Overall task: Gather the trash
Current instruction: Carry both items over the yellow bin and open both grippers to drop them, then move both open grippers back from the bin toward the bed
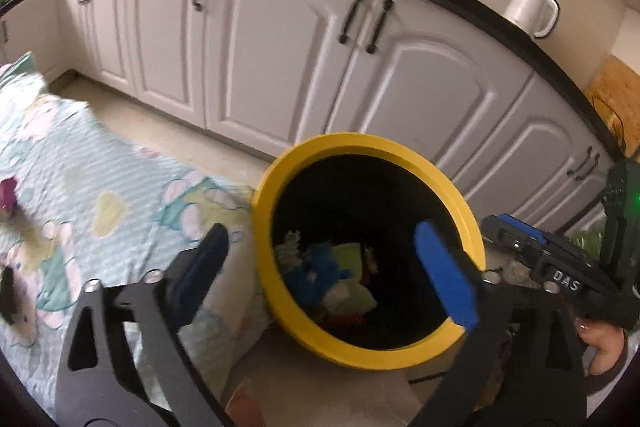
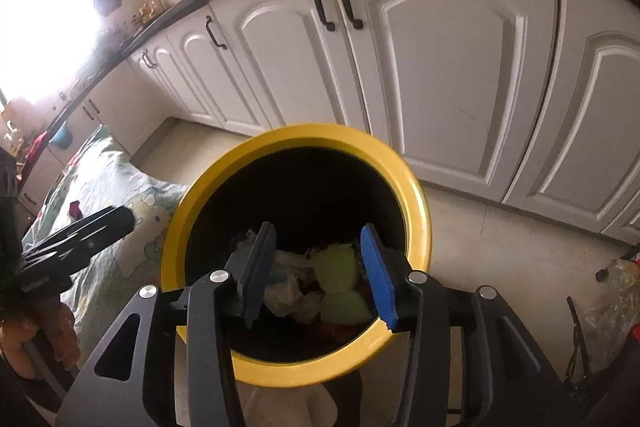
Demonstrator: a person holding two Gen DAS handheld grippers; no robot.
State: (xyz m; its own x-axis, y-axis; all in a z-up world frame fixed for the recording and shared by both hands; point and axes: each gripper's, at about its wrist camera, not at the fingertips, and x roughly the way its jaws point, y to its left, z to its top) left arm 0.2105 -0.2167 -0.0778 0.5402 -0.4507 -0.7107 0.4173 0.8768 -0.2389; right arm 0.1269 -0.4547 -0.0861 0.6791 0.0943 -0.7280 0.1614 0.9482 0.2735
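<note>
Now both grippers are hanging over the yellow bin (image 2: 416, 195), the left gripper (image 1: 334, 259) spread wide and empty, the right gripper (image 2: 316, 267) parted, nothing between. Scraps (image 2: 340, 287) are lying inside. Next: fetching more from the blanket (image 1: 100, 179).

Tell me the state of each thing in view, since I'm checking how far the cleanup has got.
Round yellow-rimmed trash bin: upright, uncovered, partly filled.
Crumpled trash, including a pale green piece: lying inside the bin.
Left tongs: open wide, empty, over the bin.
Right tongs: partly open, empty, over the bin.
White arched cabinet doors: all closed.
Pastel patterned cloth: spread out, rumpled.
</note>
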